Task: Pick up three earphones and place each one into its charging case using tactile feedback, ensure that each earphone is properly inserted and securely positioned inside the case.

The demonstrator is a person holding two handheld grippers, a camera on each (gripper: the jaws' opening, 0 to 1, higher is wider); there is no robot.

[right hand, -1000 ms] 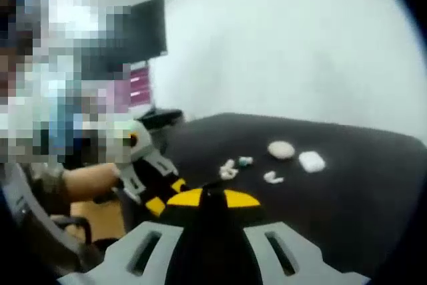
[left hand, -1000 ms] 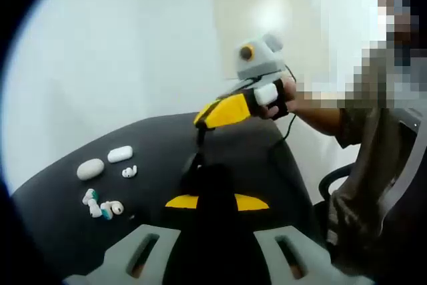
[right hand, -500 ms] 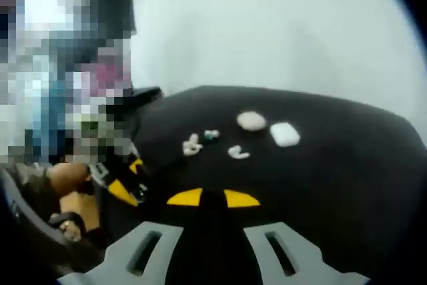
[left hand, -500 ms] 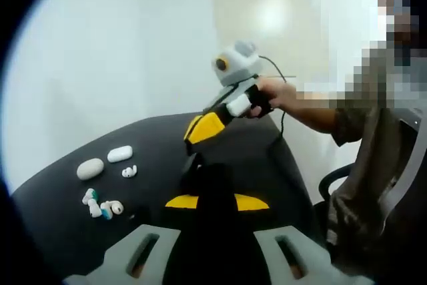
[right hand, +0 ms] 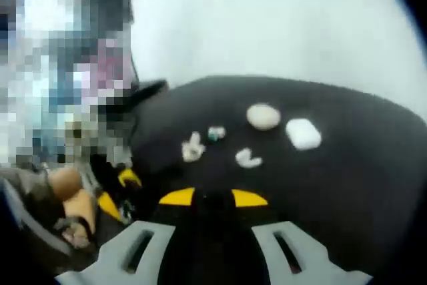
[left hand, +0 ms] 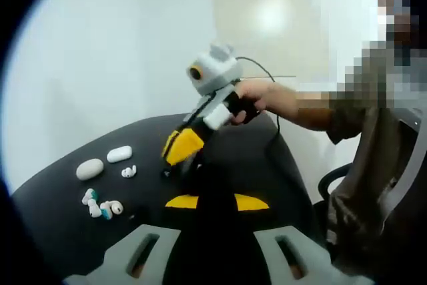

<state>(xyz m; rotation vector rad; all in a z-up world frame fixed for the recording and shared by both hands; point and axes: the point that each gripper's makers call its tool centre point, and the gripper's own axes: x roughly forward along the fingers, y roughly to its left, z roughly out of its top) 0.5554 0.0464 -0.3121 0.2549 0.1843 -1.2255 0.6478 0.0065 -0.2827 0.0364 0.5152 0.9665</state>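
on the black table [left hand: 60, 218] two white charging cases are seen: an oval case [left hand: 90, 169] [right hand: 263, 116] and a rounded rectangular case [left hand: 119, 154] [right hand: 303, 133] just beside it. one white earphone [left hand: 129, 172] [right hand: 248, 159] lies near the cases, and a small cluster of earphones [left hand: 100, 206] [right hand: 193, 148], some with teal tips, lies a little apart from it. nothing is placed in a case yet, and both cases look closed, though this is hard to confirm.

in the left gripper view the right gripper [left hand: 183, 146] is held by a hand [left hand: 263, 101] above the table, with its yellow part pointed down toward the surface. its tips are hidden by the dark body of the near gripper, so it cannot be told if it is parted or clenched. in the right gripper view the left gripper [right hand: 120, 191] is blurred at the left edge, and its state also cannot be told. nothing appears to be grasped by either one.

several risks are judged from here. the earphones are small and smooth, so one can be pushed away or flicked off the table if the jaws are closed off-centre. in the cluster, two pieces can be pinched together by mistake. if a case is not opened and held steady, it can slide, and an earphone can be left tilted in its slot.
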